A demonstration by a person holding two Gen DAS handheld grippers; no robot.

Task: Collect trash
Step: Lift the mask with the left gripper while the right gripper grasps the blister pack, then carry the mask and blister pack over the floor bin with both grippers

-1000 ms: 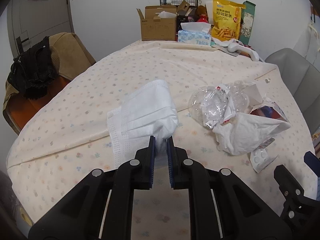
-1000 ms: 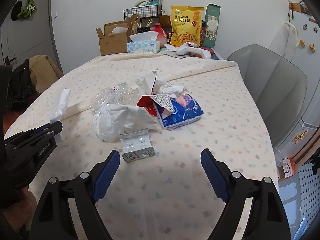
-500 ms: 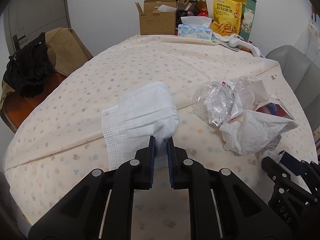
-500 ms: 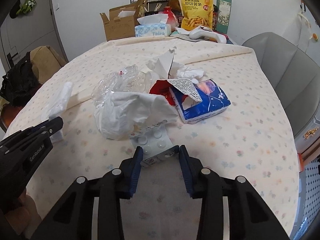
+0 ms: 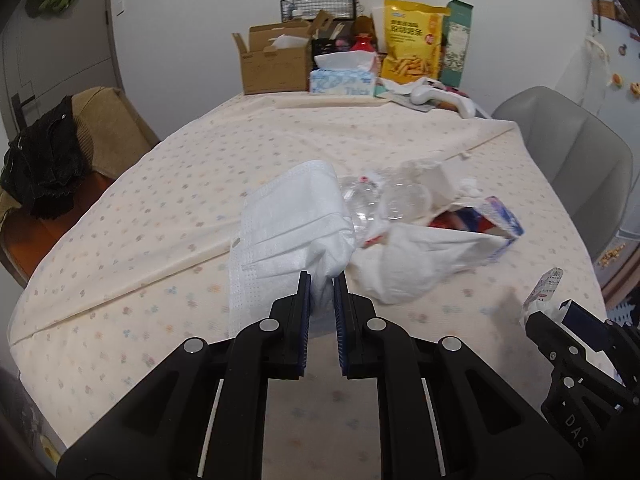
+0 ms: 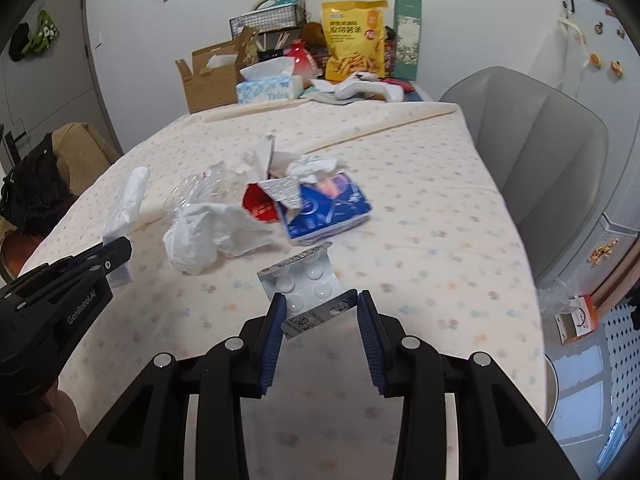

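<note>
My left gripper [image 5: 321, 280] is shut on a white face mask [image 5: 292, 224] and holds it above the tablecloth; it also shows in the right wrist view [image 6: 128, 200]. My right gripper [image 6: 322, 302] is shut on a silver pill blister pack [image 6: 304, 280], lifted off the table; the pack also shows in the left wrist view [image 5: 544, 286]. A trash pile lies mid-table: a white crumpled bag [image 6: 212, 236], a crushed clear bottle [image 6: 200, 186], a blue tissue packet [image 6: 328, 208] and a red wrapper [image 6: 258, 206].
A cardboard box [image 6: 208, 80], tissue box [image 6: 268, 88], yellow snack bag [image 6: 354, 40] and white handheld device [image 6: 368, 90] stand at the table's far end. A grey chair [image 6: 532, 152] is on the right. A chair with dark clothes [image 5: 48, 160] is on the left.
My right gripper closed on the blister pack and lifted it off the table. My left gripper rose and shifted right with the mask, toward the trash pile.
</note>
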